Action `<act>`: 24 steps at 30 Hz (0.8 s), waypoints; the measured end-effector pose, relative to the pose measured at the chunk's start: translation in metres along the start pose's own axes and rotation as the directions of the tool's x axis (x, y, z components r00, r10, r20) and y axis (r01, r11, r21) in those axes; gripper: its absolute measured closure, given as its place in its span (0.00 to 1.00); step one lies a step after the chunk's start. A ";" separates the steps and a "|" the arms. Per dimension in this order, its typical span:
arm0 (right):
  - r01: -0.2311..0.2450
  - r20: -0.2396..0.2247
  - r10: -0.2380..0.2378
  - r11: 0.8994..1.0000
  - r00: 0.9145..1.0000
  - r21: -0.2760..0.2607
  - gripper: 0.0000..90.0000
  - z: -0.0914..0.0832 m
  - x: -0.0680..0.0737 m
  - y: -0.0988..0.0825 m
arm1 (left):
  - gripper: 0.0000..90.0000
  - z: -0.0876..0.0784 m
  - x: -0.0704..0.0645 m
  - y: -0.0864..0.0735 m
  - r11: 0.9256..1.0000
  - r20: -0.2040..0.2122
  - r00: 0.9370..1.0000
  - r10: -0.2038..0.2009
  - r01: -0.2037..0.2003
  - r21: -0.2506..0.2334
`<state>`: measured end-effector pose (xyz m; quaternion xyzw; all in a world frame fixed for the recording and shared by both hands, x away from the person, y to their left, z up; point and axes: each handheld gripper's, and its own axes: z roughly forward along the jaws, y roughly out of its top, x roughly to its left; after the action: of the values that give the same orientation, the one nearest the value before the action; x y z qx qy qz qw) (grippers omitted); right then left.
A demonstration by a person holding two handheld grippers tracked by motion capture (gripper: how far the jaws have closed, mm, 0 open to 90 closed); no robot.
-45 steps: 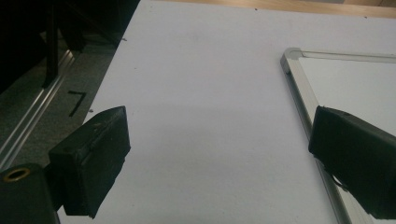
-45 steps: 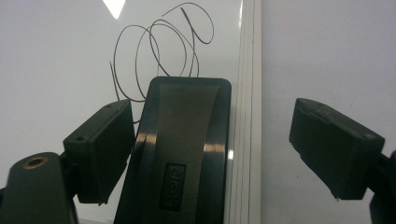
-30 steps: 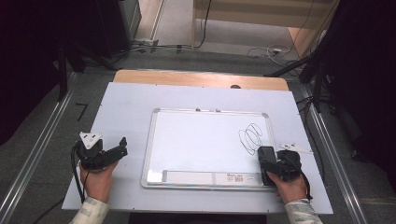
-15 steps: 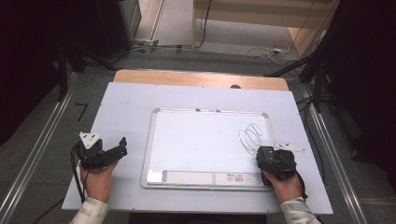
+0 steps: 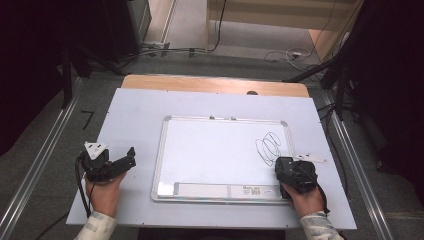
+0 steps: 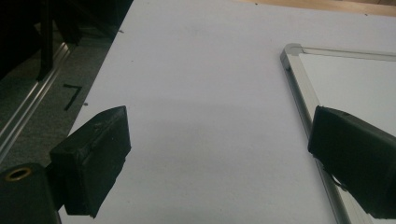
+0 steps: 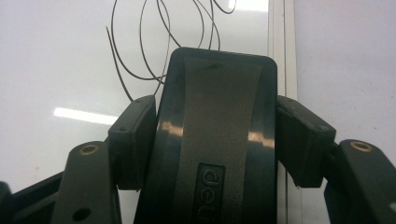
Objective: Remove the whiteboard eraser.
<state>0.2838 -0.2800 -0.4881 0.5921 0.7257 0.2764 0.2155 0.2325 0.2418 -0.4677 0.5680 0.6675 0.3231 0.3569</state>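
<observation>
A whiteboard (image 5: 220,150) with a metal frame lies flat on the white table top (image 5: 135,115). A black pen scribble (image 5: 269,147) marks its right side. At the board's lower right corner a black eraser (image 5: 285,167) sits on the board, just below the scribble (image 7: 140,51). My right gripper (image 5: 289,172) has just been closing its jaws, and the pads now press both long sides of the eraser (image 7: 217,107). My left gripper (image 5: 127,159) rests on the table left of the board, jaws wide apart with nothing between them (image 6: 219,140).
A slim white object, perhaps a marker (image 5: 311,159), lies just right of the board's frame beside my right hand. A wooden strip (image 5: 215,84) runs along the table's far edge. Metal rails (image 5: 45,150) and cables flank the table on the floor.
The right gripper's jaws have drawn in from wide apart onto the eraser's sides. Both hands have kept their places, and the left gripper is unchanged.
</observation>
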 end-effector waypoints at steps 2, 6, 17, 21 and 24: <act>0.006 0.005 -0.006 1.000 1.000 0.000 0.37 -0.001 0.001 0.000 | 0.07 0.000 0.000 0.000 1.000 -0.001 1.000 -0.004 0.004 -0.001; 0.012 0.008 -0.012 1.000 1.000 -0.001 0.37 -0.001 0.001 0.001 | 0.07 0.000 0.001 0.000 1.000 0.000 1.000 -0.006 0.006 -0.001; 0.040 0.015 -0.040 0.999 0.999 -0.018 0.38 -0.007 0.004 0.002 | 0.07 0.000 0.002 0.000 1.000 0.001 1.000 -0.016 0.016 -0.001; 0.020 0.003 -0.019 0.999 1.000 -0.039 0.38 -0.010 0.002 0.003 | 0.07 0.000 0.002 0.000 1.000 0.000 1.000 -0.016 0.016 0.000; 0.015 -0.006 -0.015 0.999 1.000 -0.041 0.38 -0.011 0.000 0.004 | 0.07 0.000 0.002 0.000 1.000 0.001 1.000 -0.014 0.014 0.002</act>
<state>0.2800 -0.2812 -0.4767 0.5810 0.7251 0.2916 0.2273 0.2324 0.2440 -0.4682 0.5639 0.6718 0.3194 0.3588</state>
